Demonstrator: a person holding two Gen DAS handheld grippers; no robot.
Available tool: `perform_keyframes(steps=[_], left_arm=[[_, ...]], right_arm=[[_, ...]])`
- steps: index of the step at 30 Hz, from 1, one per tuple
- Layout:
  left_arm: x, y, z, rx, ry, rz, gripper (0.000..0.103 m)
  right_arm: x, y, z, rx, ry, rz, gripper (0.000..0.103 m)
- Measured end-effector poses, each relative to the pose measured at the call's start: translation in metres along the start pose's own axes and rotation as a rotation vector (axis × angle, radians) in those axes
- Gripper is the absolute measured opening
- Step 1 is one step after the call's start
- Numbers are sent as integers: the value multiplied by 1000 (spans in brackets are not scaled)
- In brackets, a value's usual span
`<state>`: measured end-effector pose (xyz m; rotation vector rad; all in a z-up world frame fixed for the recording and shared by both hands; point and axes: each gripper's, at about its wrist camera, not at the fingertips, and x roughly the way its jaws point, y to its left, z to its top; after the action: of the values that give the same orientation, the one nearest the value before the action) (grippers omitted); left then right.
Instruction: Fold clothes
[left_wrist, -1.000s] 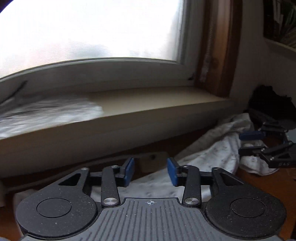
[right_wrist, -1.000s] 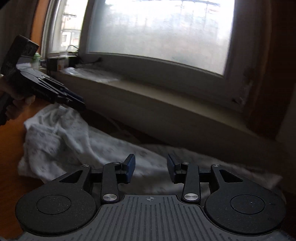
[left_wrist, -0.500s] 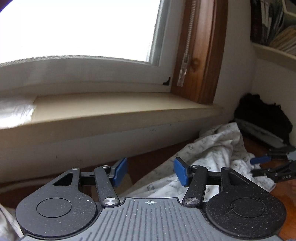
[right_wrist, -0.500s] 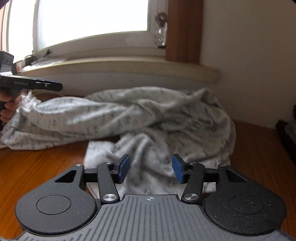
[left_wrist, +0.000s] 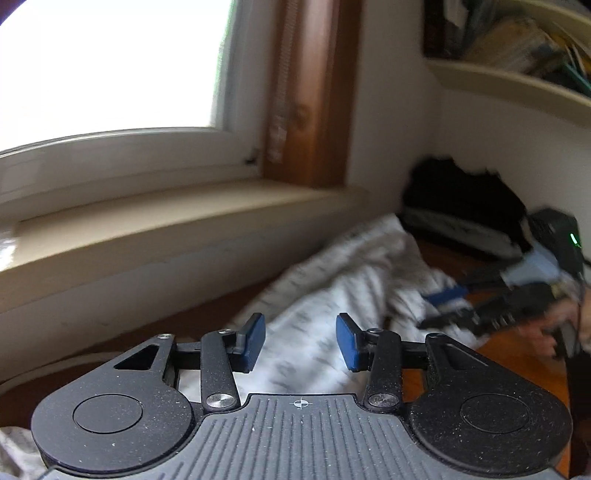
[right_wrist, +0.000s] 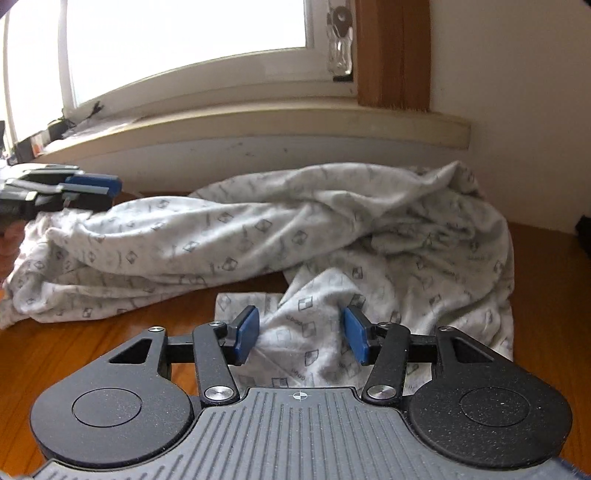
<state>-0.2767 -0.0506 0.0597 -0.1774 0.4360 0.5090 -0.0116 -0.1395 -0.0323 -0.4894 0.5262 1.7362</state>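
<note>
A crumpled white garment (right_wrist: 258, 236) with a grey square print lies on the wooden table (right_wrist: 92, 332) under the window. My right gripper (right_wrist: 301, 334) is low over its near right part and stands open. A raised fold of the cloth sits between the blue pads (right_wrist: 245, 332), which do not press on it. My left gripper (left_wrist: 301, 341) hovers over the garment (left_wrist: 332, 288) at its left end; its jaws are closing, with nothing pinched. Each gripper shows in the other's view: the left gripper (right_wrist: 110, 188) at far left, the right gripper (left_wrist: 432, 308), blurred, at right.
A deep window sill (right_wrist: 295, 125) runs behind the table, with small items (right_wrist: 55, 129) at its left end. A black bag (left_wrist: 454, 195) and a dark device (left_wrist: 565, 236) with a green light sit at the right. A bookshelf (left_wrist: 517, 74) hangs above.
Both grippers have sunk toward the garment and swung round. The right jaws stand wider than before, with a fold now between them. The left jaws widened, then narrowed.
</note>
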Motion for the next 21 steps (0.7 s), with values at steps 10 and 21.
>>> perform_keyframes(steps=[10,21], left_arm=[[18,-3,-10,37,88,13,1],[-47,56,3,-179,-193,172,1]], right_arm=[[-14,-9,-8,-57,10,-103,7],[-130,-76,-12,-61,-91,-413,6]])
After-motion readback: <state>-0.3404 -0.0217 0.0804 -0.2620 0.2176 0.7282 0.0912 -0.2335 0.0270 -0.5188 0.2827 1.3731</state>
